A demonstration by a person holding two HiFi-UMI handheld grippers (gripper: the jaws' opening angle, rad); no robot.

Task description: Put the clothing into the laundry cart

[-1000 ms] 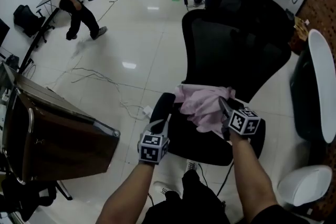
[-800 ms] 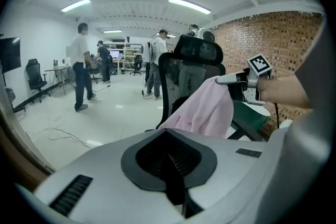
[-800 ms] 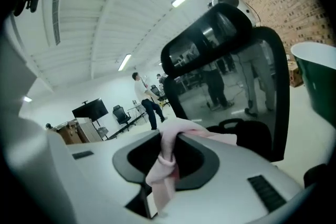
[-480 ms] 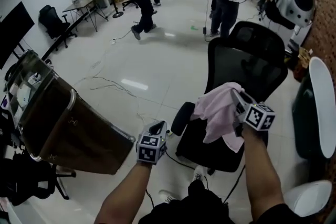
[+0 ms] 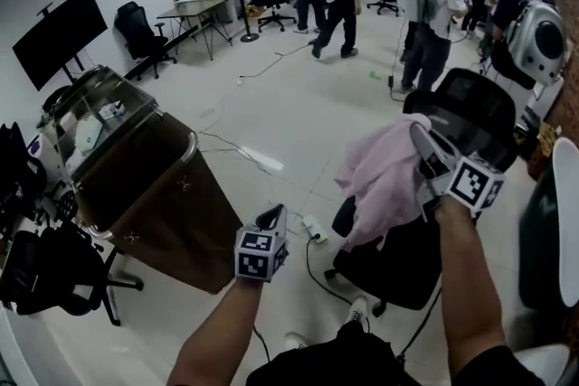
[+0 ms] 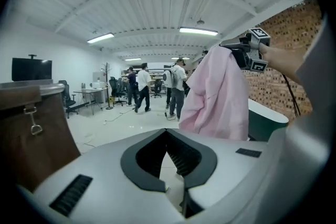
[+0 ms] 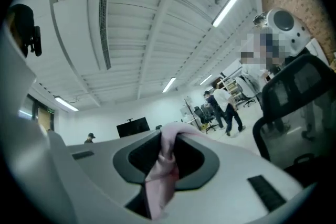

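The right claw is clamped on the pink garment. In the right gripper view a twisted fold of the cloth is pinched between the jaws of that claw and trails down out of them toward the camera. From the head view the rest of the garment hangs from the claw's tip in a loose bunch, falling to the left of and below it. It hangs in the air above the seat of the black office chair, apparently clear of it.

The left claw is closed with nothing in it. In the left gripper view its jaws meet at the tips, and only the floor shows past them. That view also shows the garment hanging from the right claw, higher up and to the right.

The brown laundry cart stands on the floor at the left, its metal-rimmed mouth open upward. The garment is well apart from it, off to the cart's right. The left claw sits low between the two, just off the cart's near right corner.
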